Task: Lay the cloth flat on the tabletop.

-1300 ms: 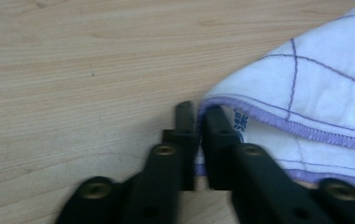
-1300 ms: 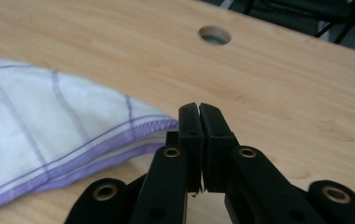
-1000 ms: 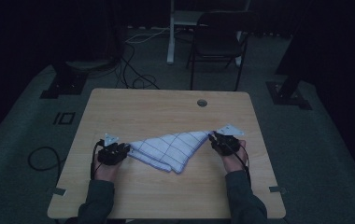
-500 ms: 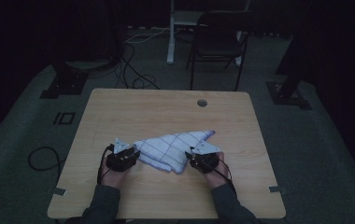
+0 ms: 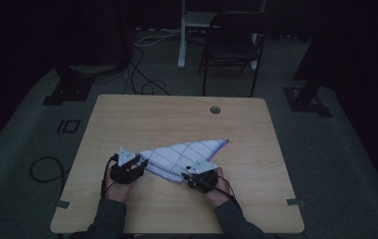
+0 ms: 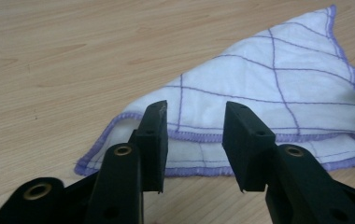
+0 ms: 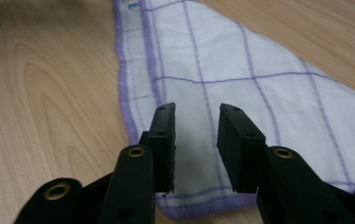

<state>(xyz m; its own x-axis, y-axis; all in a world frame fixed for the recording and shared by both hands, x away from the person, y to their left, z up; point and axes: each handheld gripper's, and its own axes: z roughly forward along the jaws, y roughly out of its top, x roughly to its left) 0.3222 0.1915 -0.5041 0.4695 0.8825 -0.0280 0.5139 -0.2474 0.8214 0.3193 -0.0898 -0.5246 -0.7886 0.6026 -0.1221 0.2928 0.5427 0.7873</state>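
Note:
A white cloth (image 5: 182, 155) with purple grid lines and a purple hem lies folded into a long wedge on the wooden table (image 5: 177, 119). My left gripper (image 5: 138, 165) sits at the cloth's left end. Its jaws (image 6: 195, 116) have just been opening and stand apart over the hemmed folded edge (image 6: 269, 84), pinching nothing. My right gripper (image 5: 196, 172) is at the cloth's near right edge. Its jaws (image 7: 196, 121) have also just been opening, and hover low over the cloth (image 7: 241, 60) without gripping it.
A round cable hole (image 5: 215, 109) sits near the table's far edge. Beyond the table stand a dark chair (image 5: 232, 45) and a white post (image 5: 182, 35), with cables (image 5: 142, 84) and stand bases (image 5: 67, 92) on the floor.
My right hand has moved left and toward the near edge, from the cloth's right corner to its near fold. The left hand shifted slightly right. Both pairs of jaws stand wider.

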